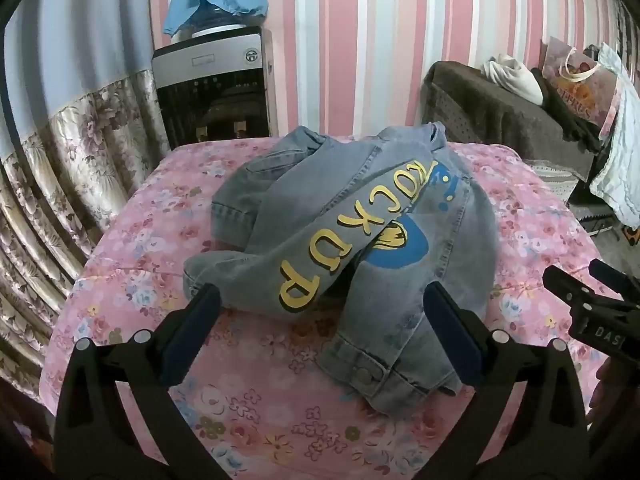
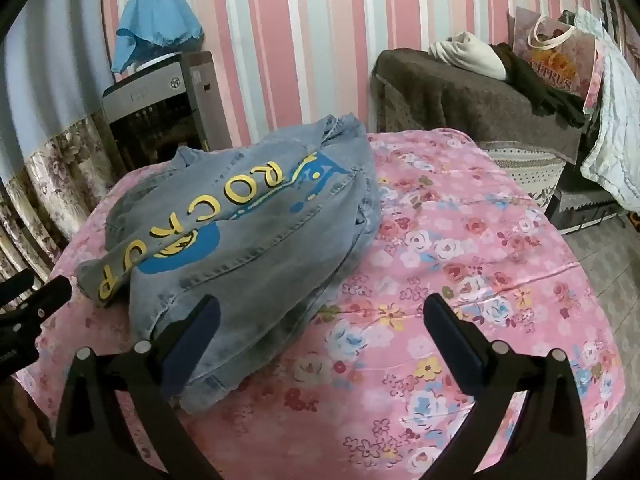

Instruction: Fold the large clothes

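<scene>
A light blue denim jacket (image 1: pixel 340 224) with yellow letters and a blue print lies bunched on a table under a pink floral cloth (image 1: pixel 248 400). My left gripper (image 1: pixel 320 300) hovers over the jacket's near edge, open wide, with a cuffed sleeve (image 1: pixel 376 364) below its fingers and nothing pinched. In the right wrist view the jacket (image 2: pixel 248 220) sits left of centre. My right gripper (image 2: pixel 320 308) is open too; its left finger (image 2: pixel 192 332) is over the jacket's near hem and its right finger over bare cloth (image 2: pixel 460 272). Each gripper shows at the edge of the other's view.
A water dispenser (image 1: pixel 216 88) with a blue cover stands behind the table at the left, beside floral curtains (image 1: pixel 60 168). At the right is a brown-covered piece of furniture (image 1: pixel 500 120) with bags and clothes on it. A striped pink wall (image 1: pixel 360 40) is behind.
</scene>
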The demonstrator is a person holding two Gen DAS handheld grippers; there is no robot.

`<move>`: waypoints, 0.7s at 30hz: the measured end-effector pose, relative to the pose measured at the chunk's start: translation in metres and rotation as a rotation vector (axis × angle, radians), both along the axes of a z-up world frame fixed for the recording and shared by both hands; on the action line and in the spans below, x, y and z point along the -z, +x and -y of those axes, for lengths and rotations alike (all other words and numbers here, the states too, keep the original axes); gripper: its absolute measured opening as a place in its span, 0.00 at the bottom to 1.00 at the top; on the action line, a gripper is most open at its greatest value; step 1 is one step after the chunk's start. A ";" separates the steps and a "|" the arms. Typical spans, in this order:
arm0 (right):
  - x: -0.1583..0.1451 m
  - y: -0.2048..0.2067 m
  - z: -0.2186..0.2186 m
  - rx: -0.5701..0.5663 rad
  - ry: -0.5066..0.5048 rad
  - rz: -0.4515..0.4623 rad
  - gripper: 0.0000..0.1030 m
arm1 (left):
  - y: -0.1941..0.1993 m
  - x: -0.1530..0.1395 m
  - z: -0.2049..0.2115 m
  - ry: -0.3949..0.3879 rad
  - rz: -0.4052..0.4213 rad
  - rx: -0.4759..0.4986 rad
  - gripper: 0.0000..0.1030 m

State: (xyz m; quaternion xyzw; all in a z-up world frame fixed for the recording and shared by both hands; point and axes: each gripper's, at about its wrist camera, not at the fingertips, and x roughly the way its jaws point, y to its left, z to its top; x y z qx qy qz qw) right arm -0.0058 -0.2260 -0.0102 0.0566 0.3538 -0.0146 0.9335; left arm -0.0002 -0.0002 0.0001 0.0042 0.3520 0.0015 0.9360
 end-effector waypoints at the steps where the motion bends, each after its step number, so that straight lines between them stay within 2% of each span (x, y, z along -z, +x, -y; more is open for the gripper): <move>1: -0.001 0.000 0.000 0.000 0.006 0.002 0.98 | 0.000 0.000 0.000 0.003 0.001 0.000 0.97; 15: 0.005 0.002 0.005 0.007 0.022 0.003 0.98 | -0.001 0.000 -0.001 -0.002 -0.003 -0.003 0.97; 21: 0.005 0.003 0.005 0.006 0.021 0.001 0.98 | 0.002 0.010 -0.006 0.000 -0.005 -0.005 0.97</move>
